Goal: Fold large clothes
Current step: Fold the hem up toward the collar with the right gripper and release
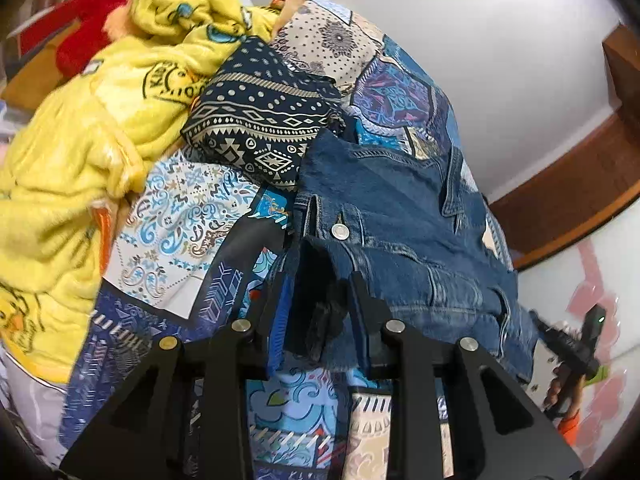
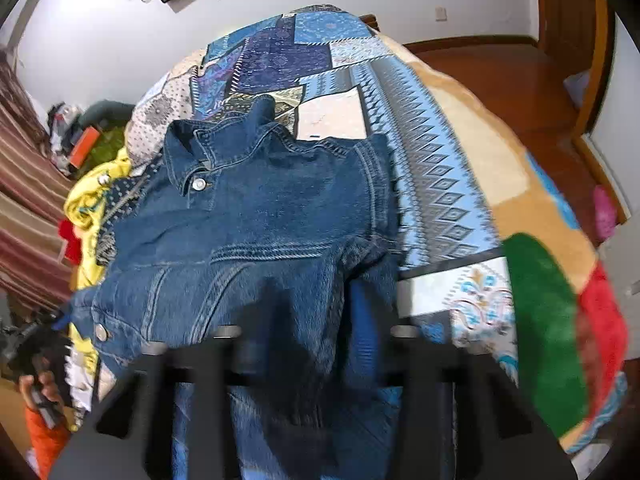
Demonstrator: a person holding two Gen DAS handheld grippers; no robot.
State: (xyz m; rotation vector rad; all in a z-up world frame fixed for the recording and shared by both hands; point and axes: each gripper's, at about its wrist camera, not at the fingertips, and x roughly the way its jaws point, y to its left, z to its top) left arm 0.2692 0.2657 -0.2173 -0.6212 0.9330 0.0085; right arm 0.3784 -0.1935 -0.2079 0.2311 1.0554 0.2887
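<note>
A blue denim jacket (image 1: 400,208) lies on a patchwork-covered bed (image 1: 180,216); in the right wrist view the jacket (image 2: 260,208) lies collar away from me, front up. My left gripper (image 1: 320,300) is shut on a thick fold of the jacket's hem edge. My right gripper (image 2: 316,312) is shut on the jacket's near edge, denim bunched between and draped over its fingers. The right gripper also shows in the left wrist view (image 1: 576,344) at the far right, held by a hand.
A yellow fleece garment (image 1: 80,128), a folded dark patterned cloth (image 1: 260,128) and a red item (image 1: 92,20) lie piled at the bed's left. A beige blanket with green and red patches (image 2: 540,320) covers the bed's right side. Wooden floor (image 2: 500,80) lies beyond.
</note>
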